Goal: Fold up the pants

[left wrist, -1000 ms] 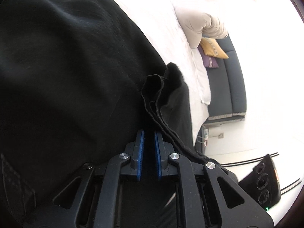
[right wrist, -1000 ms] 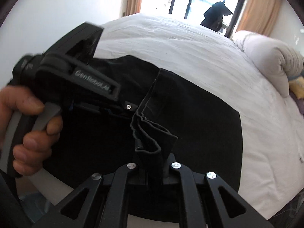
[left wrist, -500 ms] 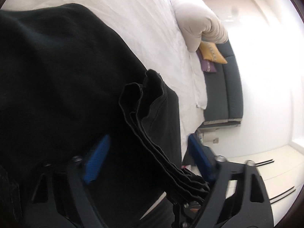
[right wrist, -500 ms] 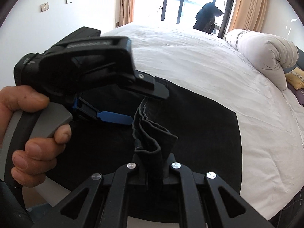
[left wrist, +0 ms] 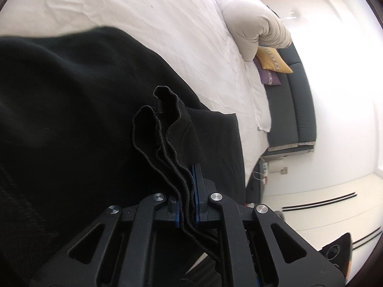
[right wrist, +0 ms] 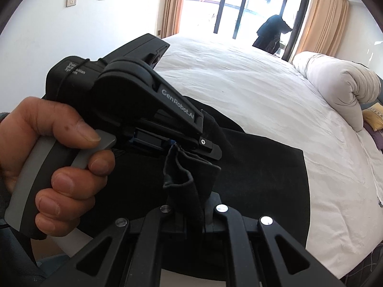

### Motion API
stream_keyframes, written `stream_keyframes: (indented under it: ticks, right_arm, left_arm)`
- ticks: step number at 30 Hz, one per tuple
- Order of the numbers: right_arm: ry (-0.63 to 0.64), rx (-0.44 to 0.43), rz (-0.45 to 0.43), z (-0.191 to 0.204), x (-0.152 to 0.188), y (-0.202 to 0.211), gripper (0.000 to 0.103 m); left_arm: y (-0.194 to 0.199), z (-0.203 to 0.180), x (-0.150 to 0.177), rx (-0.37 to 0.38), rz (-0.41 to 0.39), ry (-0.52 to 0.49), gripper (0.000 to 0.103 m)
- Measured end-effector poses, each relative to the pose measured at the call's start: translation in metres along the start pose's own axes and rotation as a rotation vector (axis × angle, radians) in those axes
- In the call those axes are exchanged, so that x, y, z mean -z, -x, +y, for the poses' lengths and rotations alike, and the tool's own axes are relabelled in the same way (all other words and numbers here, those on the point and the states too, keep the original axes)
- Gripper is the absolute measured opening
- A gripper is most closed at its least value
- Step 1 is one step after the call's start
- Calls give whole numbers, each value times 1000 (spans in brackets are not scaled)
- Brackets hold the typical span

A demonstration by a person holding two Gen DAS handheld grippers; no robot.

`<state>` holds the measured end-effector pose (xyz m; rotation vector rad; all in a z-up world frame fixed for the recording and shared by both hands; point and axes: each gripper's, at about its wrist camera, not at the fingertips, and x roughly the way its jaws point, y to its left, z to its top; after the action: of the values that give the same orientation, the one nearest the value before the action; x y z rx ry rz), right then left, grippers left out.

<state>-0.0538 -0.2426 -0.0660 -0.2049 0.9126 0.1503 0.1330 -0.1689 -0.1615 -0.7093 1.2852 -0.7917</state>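
We found the left gripper clamped on a bunched hem of the black pants, its blue pads pressing the stacked edges from both sides. A second earlier those pads stood narrow and empty beside the same hem; half a second earlier they gaped wide around it. The grab was therefore fresh.

The right gripper held its own pinch on the neighbouring fold of cloth, unchanged across the three moments. In the right wrist view, the person's hand squeezed the left tool's trigger at about 9 o'clock, the tool's nose meeting the cloth just above the right jaws.

The rest of the pants lay spread on the white bed, running from the pinched hem toward 9 and 10 o'clock in the left view. A rolled duvet lay at 1 o'clock, well apart from the garment.

In our judgement both hems were now secured, so the fold could begin: lifting and carrying the held end over the spread part. A risk remained that inner layers might slip from the left pinch.
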Motion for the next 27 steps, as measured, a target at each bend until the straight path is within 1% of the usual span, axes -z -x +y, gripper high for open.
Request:
stream_keyframes:
  ticks: [2, 5, 8, 12, 15, 19, 21, 23, 24, 25, 26, 27]
  right_arm:
    - [7, -16, 4, 9, -2, -1, 9]
    - [25, -37, 14, 24, -3, -6, 9]
    - [40, -58, 24, 36, -3, -11, 9]
    - [55, -73, 42, 47, 0, -13, 9]
    - [55, -78, 49, 48, 2, -12, 9]
    - [57, -85, 44, 49, 2, -12, 9]
    - [60, -92, 55, 48, 2, -17, 9]
    - [57, -118, 75, 49, 5, -23, 13]
    - [50, -146, 97, 48, 8, -28, 19]
    - [35, -184, 124, 48, 13, -32, 27]
    - [15, -212, 133, 46, 18, -31, 30]
    - [-8, -243, 133, 44, 23, -27, 37]
  left_arm:
    - [10, 2, 1, -49, -13, -31, 6]
    - [23, 11, 2, -97, -30, -43, 6]
    - [28, 22, 8, -117, -43, -33, 6]
    - [32, 26, 12, -140, -45, -36, 6]
    - [34, 25, 17, -145, -47, -38, 6]
    - [42, 25, 18, -177, -52, -68, 6]
    - [37, 27, 18, -175, -50, -53, 7]
    - [40, 32, 22, -182, -53, -70, 8]
    - [40, 32, 23, -185, -55, -80, 8]
    - [40, 32, 24, -185, -55, -80, 8]
    - [37, 28, 22, -181, -50, -72, 8]
    - [38, 28, 22, -179, -43, -65, 8]
